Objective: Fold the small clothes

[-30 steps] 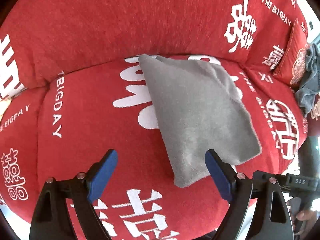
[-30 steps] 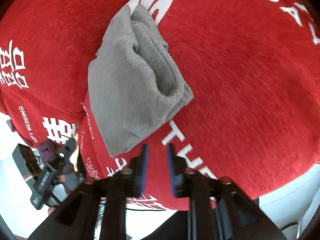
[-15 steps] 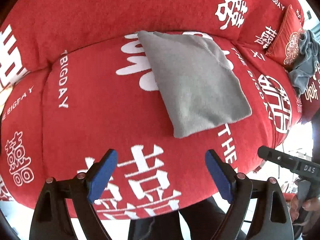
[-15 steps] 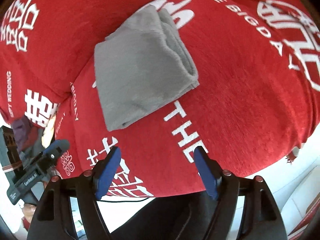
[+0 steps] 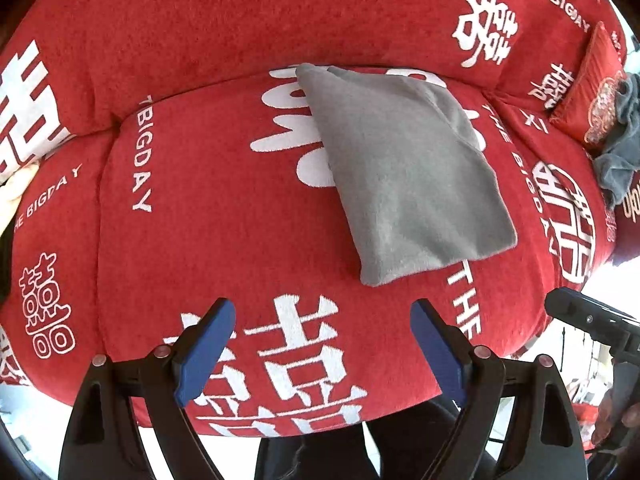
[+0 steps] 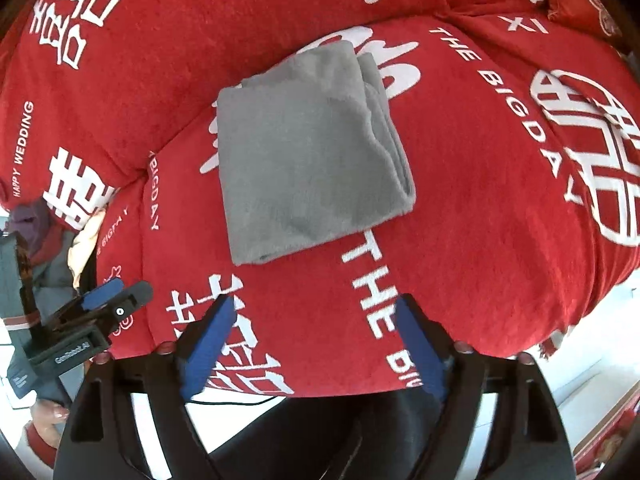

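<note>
A grey cloth point(image 5: 404, 168) lies folded into a flat rectangle on the red sofa seat point(image 5: 200, 208); in the right wrist view the grey cloth point(image 6: 304, 152) shows its stacked layered edges on its right side. My left gripper point(image 5: 322, 340) is open and empty, held back over the seat's front edge, short of the cloth. My right gripper point(image 6: 314, 336) is open and empty, also back from the cloth. The left gripper also shows at the left of the right wrist view point(image 6: 108, 300).
The sofa has a red cover with white lettering and a backrest point(image 5: 240, 12) behind the cloth. A red cushion point(image 5: 592, 92) with a dark grey garment point(image 5: 624, 136) on it sits at the far right. A pile of clothes point(image 6: 36, 236) lies at the left.
Both grippers have pulled back from the cloth toward the seat's front edge. The right gripper, nearly shut a second ago, has opened. The cloth stays folded on the seat.
</note>
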